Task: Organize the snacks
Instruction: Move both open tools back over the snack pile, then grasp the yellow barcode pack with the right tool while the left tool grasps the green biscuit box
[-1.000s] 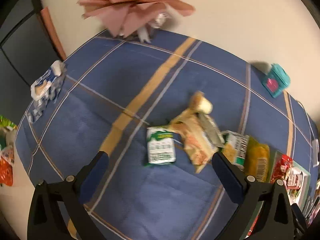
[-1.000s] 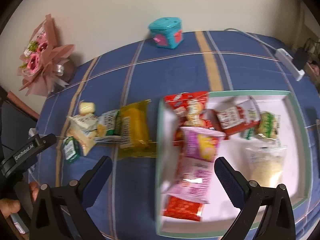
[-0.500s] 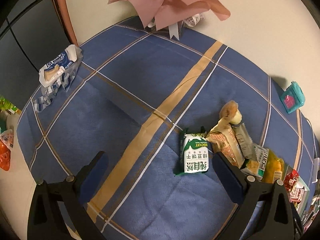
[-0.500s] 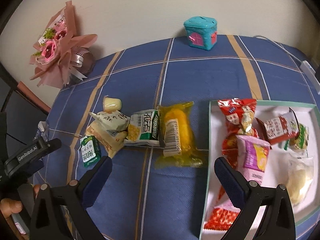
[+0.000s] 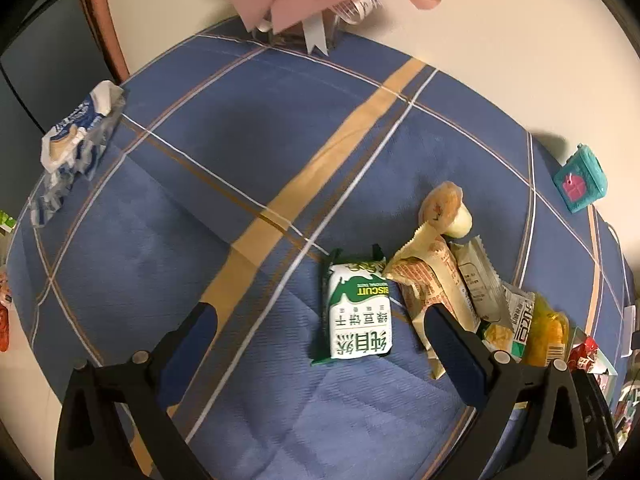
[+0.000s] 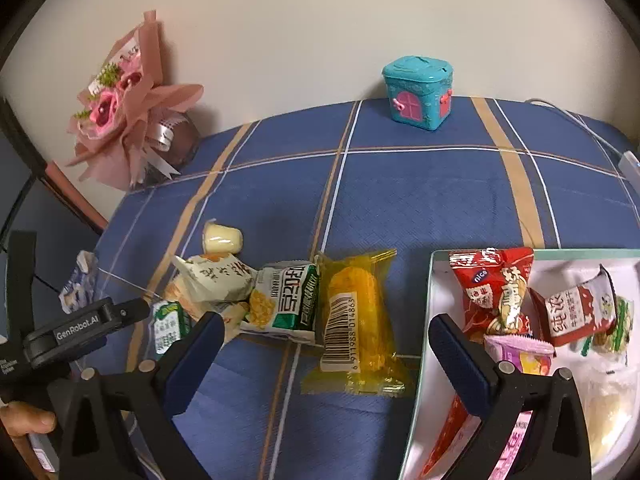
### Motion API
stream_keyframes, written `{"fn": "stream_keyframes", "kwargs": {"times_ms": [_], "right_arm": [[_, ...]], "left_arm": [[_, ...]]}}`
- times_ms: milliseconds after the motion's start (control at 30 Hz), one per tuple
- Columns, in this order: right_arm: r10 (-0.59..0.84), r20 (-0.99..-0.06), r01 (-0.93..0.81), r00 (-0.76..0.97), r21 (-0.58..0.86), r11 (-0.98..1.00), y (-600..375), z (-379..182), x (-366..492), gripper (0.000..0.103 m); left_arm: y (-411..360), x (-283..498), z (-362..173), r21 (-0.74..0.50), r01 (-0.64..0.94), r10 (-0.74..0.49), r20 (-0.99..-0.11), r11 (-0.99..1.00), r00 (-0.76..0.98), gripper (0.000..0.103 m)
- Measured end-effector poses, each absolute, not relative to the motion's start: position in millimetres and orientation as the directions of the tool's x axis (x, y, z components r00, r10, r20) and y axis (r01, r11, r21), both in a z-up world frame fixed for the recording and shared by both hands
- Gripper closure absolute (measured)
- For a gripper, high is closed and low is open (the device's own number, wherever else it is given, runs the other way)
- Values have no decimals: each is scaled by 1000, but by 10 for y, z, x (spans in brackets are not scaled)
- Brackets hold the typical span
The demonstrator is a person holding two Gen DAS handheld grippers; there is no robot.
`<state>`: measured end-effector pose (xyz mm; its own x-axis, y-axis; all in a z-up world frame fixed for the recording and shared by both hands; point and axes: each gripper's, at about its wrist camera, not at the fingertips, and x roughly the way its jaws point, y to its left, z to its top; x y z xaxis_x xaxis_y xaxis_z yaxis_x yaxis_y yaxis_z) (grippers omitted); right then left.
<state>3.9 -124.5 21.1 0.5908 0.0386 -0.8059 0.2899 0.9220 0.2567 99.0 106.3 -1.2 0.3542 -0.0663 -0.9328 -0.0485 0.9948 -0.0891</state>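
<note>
**Both grippers swing back to the loose snacks**

Since a second ago the right gripper [image 6: 324,354] has swung left off the tray [image 6: 430,304], which now sits at 3 o'clock, and hovers over the yellow packet [image 6: 354,316] on the blue tabletop [image 6: 420,192]. Its jaws are spread wide, empty. The left gripper [image 5: 320,344], equally spread, faces the green biscuit pack [image 5: 358,312] at 12 o'clock. Both packs look light, crinkly, slippery; pinch across the filled middle, not the flimsy sealed ends.
</note>
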Motion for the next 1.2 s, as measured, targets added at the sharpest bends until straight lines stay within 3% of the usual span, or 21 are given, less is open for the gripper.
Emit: {"fn": "stream_keyframes", "kwargs": {"times_ms": [233,633,800,867,1067,1200], "right_arm": [[40,-803,235,595,221,947,-1167,123,122,0],[47,-860,313,509,235,920,-1318,156,217,1],[24,-873,319,487,204,926,-1315,152,275,15],[28,-878,321,477,204,925,-1313,113,294,27],[36,-902,324,430,191,927,-1297,-60,327,49],[15,-917,322,398,155,934,-1265,-174,347,54]], "left_arm": [[980,1039,-139,-79,-40,-61,-941,996,332,0],[967,1172,-234,-77,-56,-57,-952,995,301,0],[961,1220,-255,-78,-57,-57,-953,995,298,0],[965,1249,-277,-78,-63,-56,-954,995,295,0],[944,1277,-375,-79,-58,-60,-961,995,271,1],[915,1305,-468,-78,-52,-62,-967,996,249,16]]}}
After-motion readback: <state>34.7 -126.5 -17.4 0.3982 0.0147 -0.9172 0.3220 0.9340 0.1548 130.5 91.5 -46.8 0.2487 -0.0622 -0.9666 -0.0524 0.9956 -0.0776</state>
